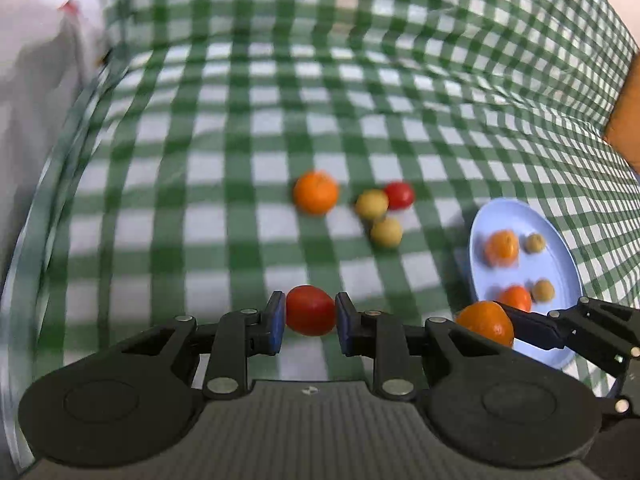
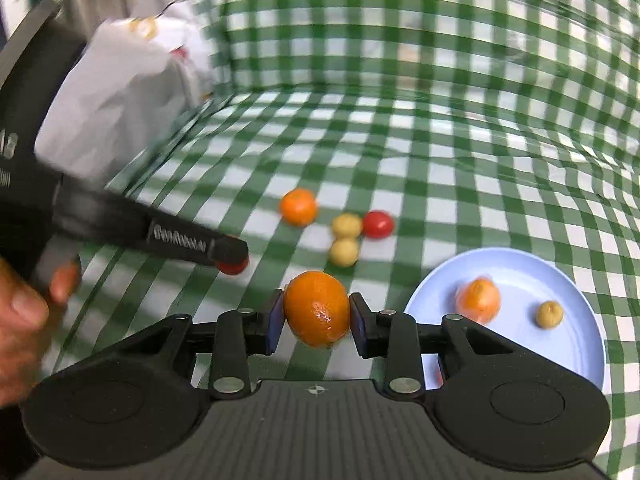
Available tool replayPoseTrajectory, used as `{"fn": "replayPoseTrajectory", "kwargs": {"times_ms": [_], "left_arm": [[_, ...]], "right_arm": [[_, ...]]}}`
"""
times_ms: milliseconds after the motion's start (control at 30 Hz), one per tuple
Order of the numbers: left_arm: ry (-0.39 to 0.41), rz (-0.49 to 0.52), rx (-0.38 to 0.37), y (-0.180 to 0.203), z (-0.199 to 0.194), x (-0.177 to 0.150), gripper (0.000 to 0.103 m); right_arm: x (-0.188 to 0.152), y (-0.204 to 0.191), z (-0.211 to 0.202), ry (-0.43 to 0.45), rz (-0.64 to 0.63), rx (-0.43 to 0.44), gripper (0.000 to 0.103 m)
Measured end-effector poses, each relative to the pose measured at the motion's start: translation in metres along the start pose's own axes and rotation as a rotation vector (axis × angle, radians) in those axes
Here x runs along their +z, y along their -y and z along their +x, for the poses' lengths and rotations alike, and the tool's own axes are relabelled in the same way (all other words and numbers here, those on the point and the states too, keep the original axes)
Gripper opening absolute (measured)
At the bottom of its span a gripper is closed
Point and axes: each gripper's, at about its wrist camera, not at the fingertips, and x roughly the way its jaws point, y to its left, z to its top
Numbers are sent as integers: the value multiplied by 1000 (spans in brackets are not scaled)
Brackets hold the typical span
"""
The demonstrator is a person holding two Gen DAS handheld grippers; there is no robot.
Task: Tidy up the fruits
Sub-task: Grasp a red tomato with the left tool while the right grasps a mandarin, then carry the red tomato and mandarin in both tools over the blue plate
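My left gripper (image 1: 311, 322) is shut on a red tomato (image 1: 310, 310), held above the checked cloth. My right gripper (image 2: 316, 318) is shut on an orange tangerine (image 2: 317, 309); in the left wrist view that tangerine (image 1: 486, 322) hangs at the near edge of the pale blue plate (image 1: 560, 252). On the plate (image 2: 516, 268) lie a tangerine (image 2: 479, 300) and a small yellow fruit (image 2: 549, 313); the left wrist view shows two of each there. Loose on the cloth sit a tangerine (image 1: 316, 192), a red tomato (image 1: 399, 195) and two yellow fruits (image 1: 372, 204).
A green-and-white checked cloth (image 1: 224, 160) covers the table and rises behind it. White bags (image 2: 120, 92) stand at the far left. A person's hand (image 2: 28, 312) holds the left gripper's handle. An orange-brown object (image 1: 628, 116) shows at the right edge.
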Motion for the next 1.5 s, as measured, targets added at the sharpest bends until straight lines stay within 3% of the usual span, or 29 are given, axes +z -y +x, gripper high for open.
{"fn": "replayPoseTrajectory", "kwargs": {"times_ms": [233, 567, 800, 900, 1233, 1400, 1500], "left_arm": [[-132, 23, 34, -7, 9, -28, 30], [-102, 93, 65, 8, 12, -31, 31], [-137, 132, 78, 9, 23, -32, 35], [-104, 138, 90, 11, 18, -32, 35], [105, 138, 60, 16, -32, -34, 35], [164, 177, 53, 26, -45, -35, 35], [201, 204, 50, 36, -50, -33, 35]], "right_arm": [[-24, -17, 0, -100, -98, 16, 36], [-42, -23, 24, -248, -127, 33, 36], [-45, -28, 22, -256, -137, 25, 36], [-43, -27, 21, -248, -141, 24, 36], [-13, 12, -42, 13, -69, -14, 35], [1, 43, -80, 165, -111, -82, 35], [-1, 71, -90, 213, -27, -130, 35]]}}
